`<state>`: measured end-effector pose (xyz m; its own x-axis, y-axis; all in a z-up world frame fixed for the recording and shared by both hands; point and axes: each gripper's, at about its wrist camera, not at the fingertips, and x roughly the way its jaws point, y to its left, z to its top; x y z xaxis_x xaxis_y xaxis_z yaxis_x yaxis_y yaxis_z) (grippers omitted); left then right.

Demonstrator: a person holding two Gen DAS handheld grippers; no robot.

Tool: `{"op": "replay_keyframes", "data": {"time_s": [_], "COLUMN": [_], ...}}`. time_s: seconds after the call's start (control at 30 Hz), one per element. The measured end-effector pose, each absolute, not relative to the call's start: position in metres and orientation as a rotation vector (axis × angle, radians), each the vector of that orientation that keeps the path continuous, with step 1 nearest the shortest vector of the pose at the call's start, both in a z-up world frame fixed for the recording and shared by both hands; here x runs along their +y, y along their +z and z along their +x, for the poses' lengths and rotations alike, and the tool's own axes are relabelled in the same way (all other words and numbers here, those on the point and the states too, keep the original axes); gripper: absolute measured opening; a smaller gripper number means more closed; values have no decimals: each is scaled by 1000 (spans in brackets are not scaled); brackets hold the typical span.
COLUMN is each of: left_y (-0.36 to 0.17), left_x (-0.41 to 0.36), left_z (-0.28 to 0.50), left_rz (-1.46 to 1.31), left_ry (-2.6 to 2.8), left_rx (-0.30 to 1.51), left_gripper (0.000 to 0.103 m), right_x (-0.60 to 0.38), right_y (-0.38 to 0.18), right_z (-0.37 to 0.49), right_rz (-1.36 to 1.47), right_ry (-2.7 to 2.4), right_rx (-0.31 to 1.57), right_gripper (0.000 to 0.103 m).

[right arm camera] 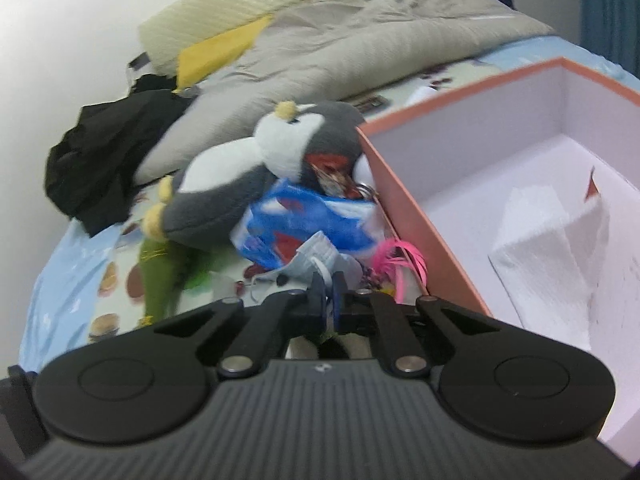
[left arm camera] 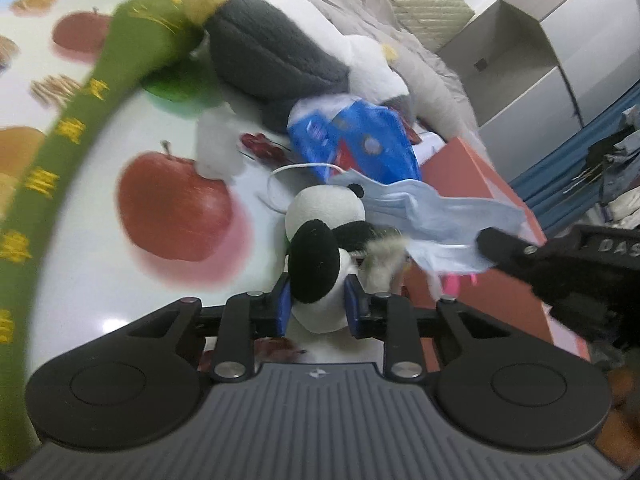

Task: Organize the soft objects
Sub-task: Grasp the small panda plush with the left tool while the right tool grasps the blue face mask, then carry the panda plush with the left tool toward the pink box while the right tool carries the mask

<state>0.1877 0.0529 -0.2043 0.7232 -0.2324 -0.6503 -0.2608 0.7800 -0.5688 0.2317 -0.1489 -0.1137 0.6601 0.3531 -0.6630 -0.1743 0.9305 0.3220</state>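
Observation:
My left gripper (left arm camera: pixel 316 300) is shut on a small black-and-white panda plush (left arm camera: pixel 320 240), held over the fruit-print sheet (left arm camera: pixel 100 280). My right gripper (right arm camera: pixel 327 294) is shut on a light blue face mask (right arm camera: pixel 316 258); in the left wrist view the mask (left arm camera: pixel 432 212) hangs from its fingertips (left arm camera: pixel 496 246) right beside the panda. A grey-and-white penguin plush (right arm camera: pixel 248 172) lies behind, also in the left wrist view (left arm camera: pixel 272 60). A blue plastic pack (right arm camera: pixel 304 216) lies in front of it. A green plush strip (left arm camera: pixel 80 120) curves along the left.
An open salmon-pink box (right arm camera: pixel 404 204) with a white inside and white tissue paper (right arm camera: pixel 560 248) stands at the right. Pink ribbon (right arm camera: pixel 400 256) lies by its wall. A beige duvet (right arm camera: pixel 360 40), a cream pillow (right arm camera: pixel 260 0) and black clothing (right arm camera: pixel 100 160) lie behind.

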Motion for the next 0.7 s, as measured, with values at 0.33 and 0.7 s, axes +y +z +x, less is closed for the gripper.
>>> {"op": "replay_keyframes", "data": {"time_s": [0.33, 0.7], "left_y": [-170, -149], "left_x": [70, 66], "left_z": [150, 103], "left_rz": [-562, -478], "left_ry": [85, 62], "left_rx": [758, 772], "left_gripper": [31, 31], "right_x": [-151, -160], "right_y": [-94, -103], "right_z": [210, 186], "right_rz": [215, 200], "right_ry": [385, 364], "right_rx": [777, 778], "right_gripper": [7, 7]}}
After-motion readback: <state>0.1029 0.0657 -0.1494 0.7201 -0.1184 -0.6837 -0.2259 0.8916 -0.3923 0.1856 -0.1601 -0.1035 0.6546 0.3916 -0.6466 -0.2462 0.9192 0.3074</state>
